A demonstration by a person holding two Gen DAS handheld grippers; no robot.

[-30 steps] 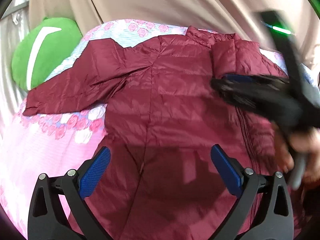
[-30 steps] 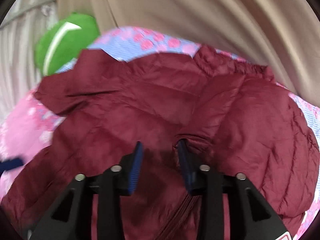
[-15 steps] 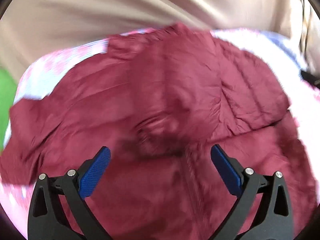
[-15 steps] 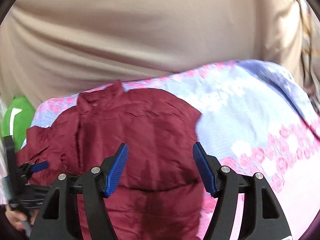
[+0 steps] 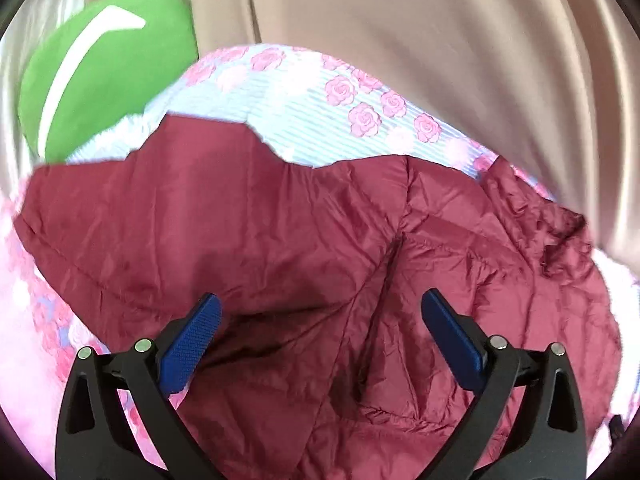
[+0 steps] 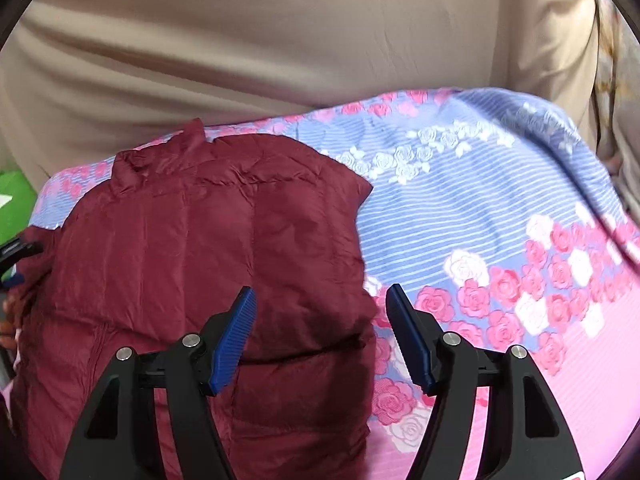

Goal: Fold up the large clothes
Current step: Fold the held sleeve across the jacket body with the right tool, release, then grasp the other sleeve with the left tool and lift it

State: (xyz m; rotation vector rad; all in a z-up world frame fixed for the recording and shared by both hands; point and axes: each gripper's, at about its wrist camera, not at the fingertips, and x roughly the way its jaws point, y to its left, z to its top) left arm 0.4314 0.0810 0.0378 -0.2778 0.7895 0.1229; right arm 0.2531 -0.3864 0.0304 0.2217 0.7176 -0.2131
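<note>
Jacket (image 5: 304, 264) is spread on the floral bedsheet (image 6: 500, 200), its left sleeve laid out to the left. Left gripper (image 5: 320, 320) and right gripper (image 6: 320, 316) are held released above it, nothing grasped. Slippery padded fabric may spring back if only one layer is pinched.

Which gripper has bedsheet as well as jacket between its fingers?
The right gripper: it straddles the jacket edge over the bedsheet. The left gripper frames only jacket.

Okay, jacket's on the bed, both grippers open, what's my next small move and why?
Probably lower the left gripper and pinch the outstretched sleeve, to fold it across the maroon jacket. That sleeve lies spread toward the green pillow, while the side by the right gripper looks already tucked.
</note>
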